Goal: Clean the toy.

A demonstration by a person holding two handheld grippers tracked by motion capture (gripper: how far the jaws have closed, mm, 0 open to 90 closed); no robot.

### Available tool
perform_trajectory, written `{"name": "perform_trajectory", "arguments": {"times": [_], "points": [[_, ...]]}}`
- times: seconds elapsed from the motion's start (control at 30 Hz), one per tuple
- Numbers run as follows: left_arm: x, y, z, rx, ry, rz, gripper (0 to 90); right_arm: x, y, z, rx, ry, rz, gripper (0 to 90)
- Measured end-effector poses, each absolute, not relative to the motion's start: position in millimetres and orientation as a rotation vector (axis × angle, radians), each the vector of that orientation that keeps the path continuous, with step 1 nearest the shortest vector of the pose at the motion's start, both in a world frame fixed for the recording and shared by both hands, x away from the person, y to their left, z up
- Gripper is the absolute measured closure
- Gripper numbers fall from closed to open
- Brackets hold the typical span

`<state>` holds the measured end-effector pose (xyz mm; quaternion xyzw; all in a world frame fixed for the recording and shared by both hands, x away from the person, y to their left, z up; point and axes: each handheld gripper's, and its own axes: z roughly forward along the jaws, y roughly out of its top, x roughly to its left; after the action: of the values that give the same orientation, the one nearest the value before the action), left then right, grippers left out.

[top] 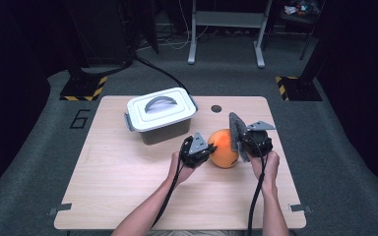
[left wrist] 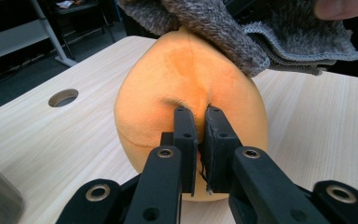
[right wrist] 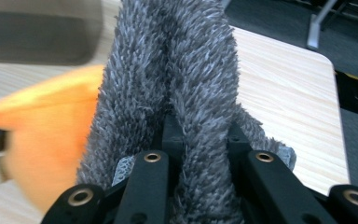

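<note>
I noted orange plush fruit [top: 224,148] resting near table [top: 128,187] centre-right, soft, matte, seam down middle. Left gripper [left wrist: 198,135] pinched fold of its skin. Right gripper [right wrist: 200,140] clamped grey shaggy cloth [right wrist: 177,79], cloth touching fruit top.

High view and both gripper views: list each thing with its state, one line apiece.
Left gripper: shut, pinching the orange plush fruit.
Orange plush fruit: on the table, held.
Right gripper: shut on the grey cloth.
Grey cloth: gripped, draped against the fruit.
Lidded bin: closed, handle flat.
</note>
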<state>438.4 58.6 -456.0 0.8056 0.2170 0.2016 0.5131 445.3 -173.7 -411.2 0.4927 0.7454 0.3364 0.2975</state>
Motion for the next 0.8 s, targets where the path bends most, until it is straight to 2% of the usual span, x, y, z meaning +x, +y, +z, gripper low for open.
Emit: {"name": "perform_trajectory", "arguments": {"times": [0.23, 0.43, 0.6, 0.8], "points": [[437.7, 57.3, -455.2, 1.937, 0.509, 0.493, 84.8, 426.2, -177.3, -401.5, 1.274, 1.989, 1.020, 76.5], [437.1, 55.3, -454.5, 1.938, 0.502, 0.493, 84.7, 406.8, -152.7, -394.2, 1.153, 2.089, 1.116, 76.4], [435.8, 54.2, -454.6, 1.950, 0.497, 0.495, 84.7, 412.9, -134.8, -402.5, 1.119, 2.140, 1.044, 76.4], [435.6, 54.2, -455.4, 1.945, 0.489, 0.487, 84.8, 417.9, -140.2, -403.1, 1.139, 2.104, 0.999, 76.4]]}}
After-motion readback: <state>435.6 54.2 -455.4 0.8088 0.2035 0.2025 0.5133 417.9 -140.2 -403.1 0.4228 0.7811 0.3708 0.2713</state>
